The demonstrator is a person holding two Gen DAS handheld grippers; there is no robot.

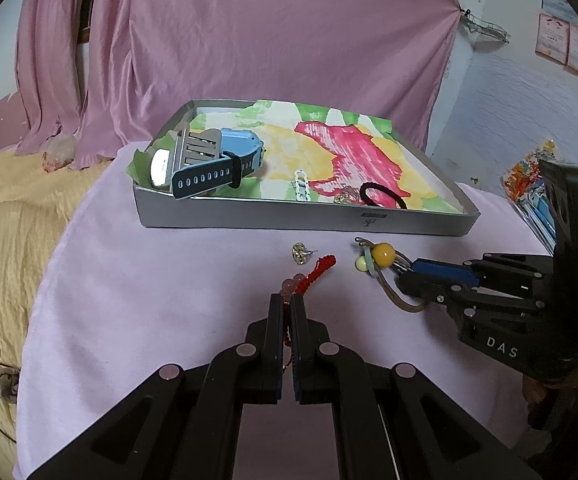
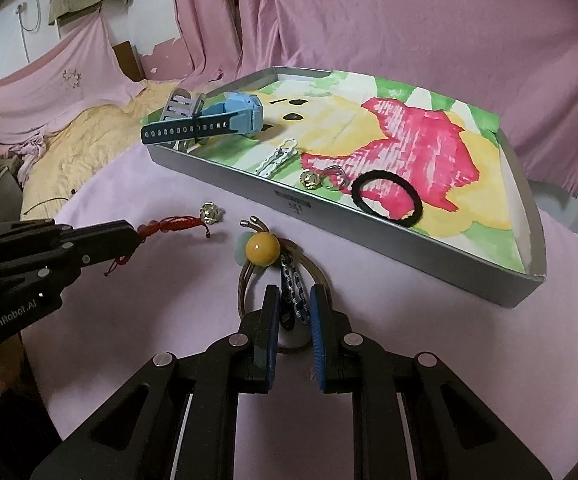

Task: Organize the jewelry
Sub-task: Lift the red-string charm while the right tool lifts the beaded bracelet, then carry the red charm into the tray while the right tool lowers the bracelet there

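Here, from the left wrist view, we have our left gripper (image 1: 287,300) pressed together on the red braided cord bracelet with pink beads (image 1: 318,272), whose free end lies on the pink cloth-covered table (image 1: 129,300) just short of the shallow grey cardboard tray lined with a painted paper (image 1: 309,222); a small sparkly stud earring (image 1: 300,253) lies loose between the cord and the tray's near wall. To do this well we should lift straight up so the dangling cord clears that wall before we carry it in. From the right wrist view, our right gripper (image 2: 294,300) stands half spread around a blue-and-white braided strap (image 2: 294,294) lying over a brown elastic hair tie with a yellow ball (image 2: 263,246); we judge it is not yet pinching, and we should close on the strap alone.
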